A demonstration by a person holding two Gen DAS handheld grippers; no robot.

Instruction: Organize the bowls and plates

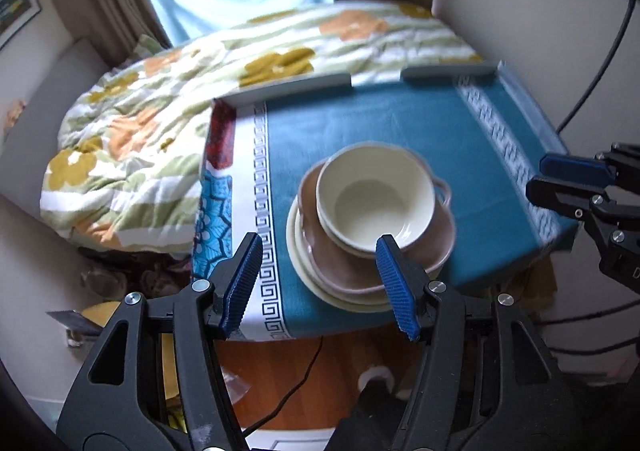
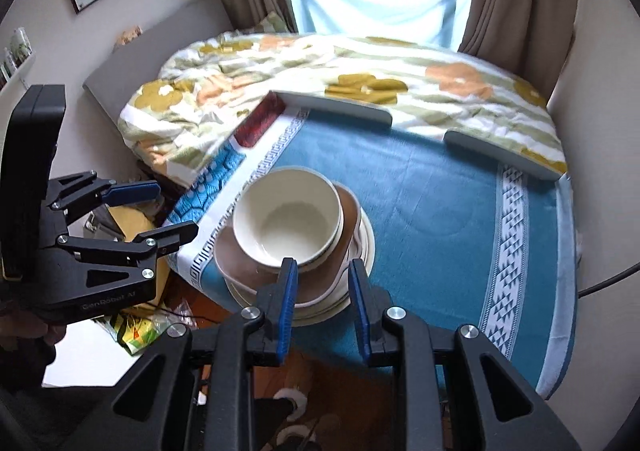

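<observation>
A cream bowl (image 1: 374,197) sits on a brown plate (image 1: 400,255), which lies on cream plates (image 1: 316,283), all stacked near the front edge of a table under a teal cloth (image 1: 400,123). My left gripper (image 1: 320,275) is open and empty, held above and in front of the stack. My right gripper (image 2: 324,291) is open and empty, just in front of the stack's near edge. The stack also shows in the right wrist view: bowl (image 2: 288,219), brown plate (image 2: 240,263), cream plates (image 2: 366,243). Each gripper shows in the other's view, right (image 1: 538,177) and left (image 2: 176,207).
A bed with a flowered quilt (image 1: 160,131) lies behind and left of the table. Grey rails (image 2: 332,105) edge the table's far side. A wall and black cables (image 1: 600,51) stand to the right. Clutter and a cable lie on the wooden floor (image 1: 280,375) below.
</observation>
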